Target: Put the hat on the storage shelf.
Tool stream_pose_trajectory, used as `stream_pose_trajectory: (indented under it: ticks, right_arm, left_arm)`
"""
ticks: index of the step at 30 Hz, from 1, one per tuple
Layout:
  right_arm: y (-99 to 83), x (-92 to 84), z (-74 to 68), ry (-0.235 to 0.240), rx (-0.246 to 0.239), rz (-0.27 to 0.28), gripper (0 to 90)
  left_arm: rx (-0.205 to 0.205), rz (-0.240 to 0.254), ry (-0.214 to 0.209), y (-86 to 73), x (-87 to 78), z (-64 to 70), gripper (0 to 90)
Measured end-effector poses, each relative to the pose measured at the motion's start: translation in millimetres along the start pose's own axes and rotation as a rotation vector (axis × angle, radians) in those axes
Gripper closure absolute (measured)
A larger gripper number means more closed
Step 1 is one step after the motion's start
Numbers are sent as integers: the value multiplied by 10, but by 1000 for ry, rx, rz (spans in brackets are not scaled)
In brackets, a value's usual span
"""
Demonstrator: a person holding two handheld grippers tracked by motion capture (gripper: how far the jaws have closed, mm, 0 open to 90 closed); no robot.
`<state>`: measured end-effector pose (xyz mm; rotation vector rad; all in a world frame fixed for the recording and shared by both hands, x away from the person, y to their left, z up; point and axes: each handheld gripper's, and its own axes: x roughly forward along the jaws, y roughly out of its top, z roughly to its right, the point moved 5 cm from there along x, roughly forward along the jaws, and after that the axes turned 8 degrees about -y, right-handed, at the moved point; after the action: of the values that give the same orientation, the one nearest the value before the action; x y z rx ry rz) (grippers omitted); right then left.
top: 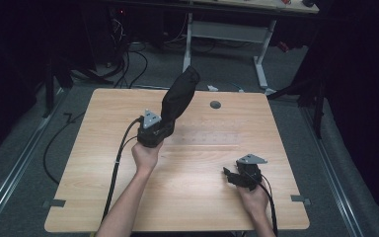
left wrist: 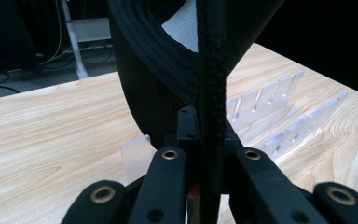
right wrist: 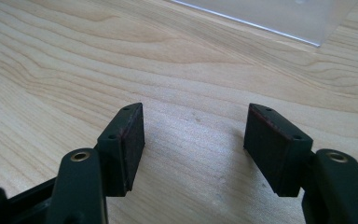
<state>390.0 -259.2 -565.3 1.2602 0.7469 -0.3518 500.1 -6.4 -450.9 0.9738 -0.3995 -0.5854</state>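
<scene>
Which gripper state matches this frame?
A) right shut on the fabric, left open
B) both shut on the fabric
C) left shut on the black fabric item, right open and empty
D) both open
C: the left gripper is clamped on the black fabric item, its edge pinched between the fingers in the left gripper view, while the right gripper sits spread apart over bare wooden table.

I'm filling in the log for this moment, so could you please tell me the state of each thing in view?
Left gripper: shut on the black shoe.
Black shoe: held up off the table, its opening visible in the left gripper view.
Right gripper: open, holding nothing, low over the table.
Clear plastic rack: lying on the table, slots unfilled.
</scene>
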Motion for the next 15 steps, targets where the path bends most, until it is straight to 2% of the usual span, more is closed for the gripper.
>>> stream_pose_trajectory:
  ticks: [15]
  right_arm:
    - [0,0,-1,0,0,0,383]
  left_arm:
    - [9,4,35,-17,69,17,860]
